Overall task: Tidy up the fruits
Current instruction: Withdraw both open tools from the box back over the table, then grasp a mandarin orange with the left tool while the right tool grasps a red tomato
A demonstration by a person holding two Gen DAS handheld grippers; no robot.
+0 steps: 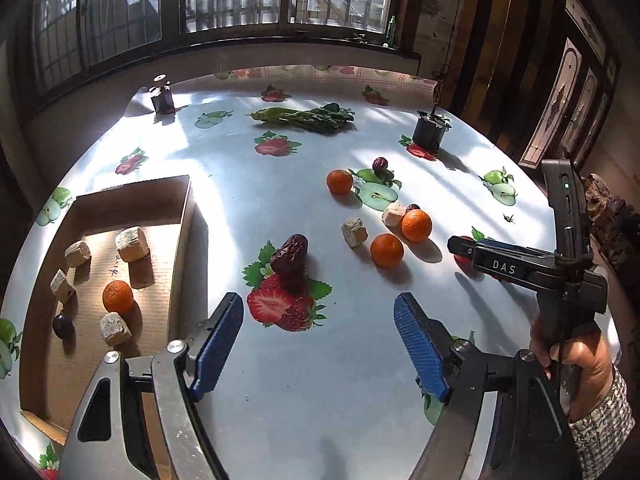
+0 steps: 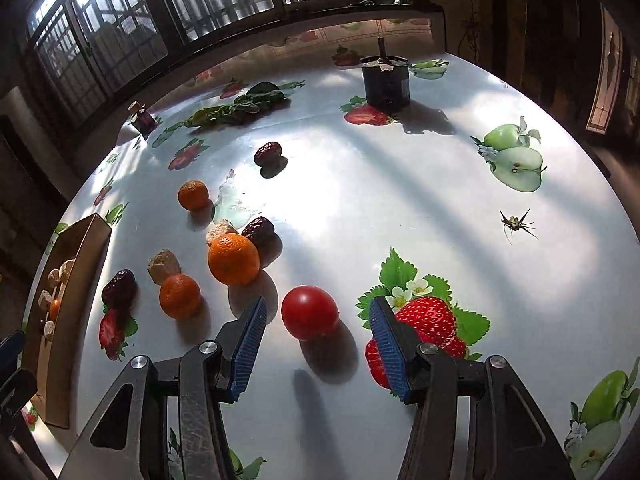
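My right gripper [image 2: 316, 316] is open, and a red tomato [image 2: 310, 312] lies on the table between its blue pads, not gripped. Left of it lie tangerines [image 2: 233, 258], [image 2: 179, 296], [image 2: 193, 195], dark red dates [image 2: 119, 288], [image 2: 259, 230], [image 2: 268, 153] and pale cut chunks [image 2: 164, 266]. My left gripper [image 1: 318, 312] is open and empty above the tablecloth, with a date [image 1: 289, 256] just ahead of it. The cardboard box [image 1: 176, 256] at left holds a tangerine [image 1: 117, 297], several pale chunks [image 1: 131, 243] and a small dark fruit [image 1: 63, 325]. The right gripper shows in the left wrist view [image 1: 460, 246].
Leafy greens [image 1: 308, 117] lie at the back of the round table. A dark cylinder [image 2: 386, 84] stands at back right, a small dark bottle [image 1: 163, 99] at back left. A small stem scrap [image 2: 514, 222] lies at right. Windows stand behind the table.
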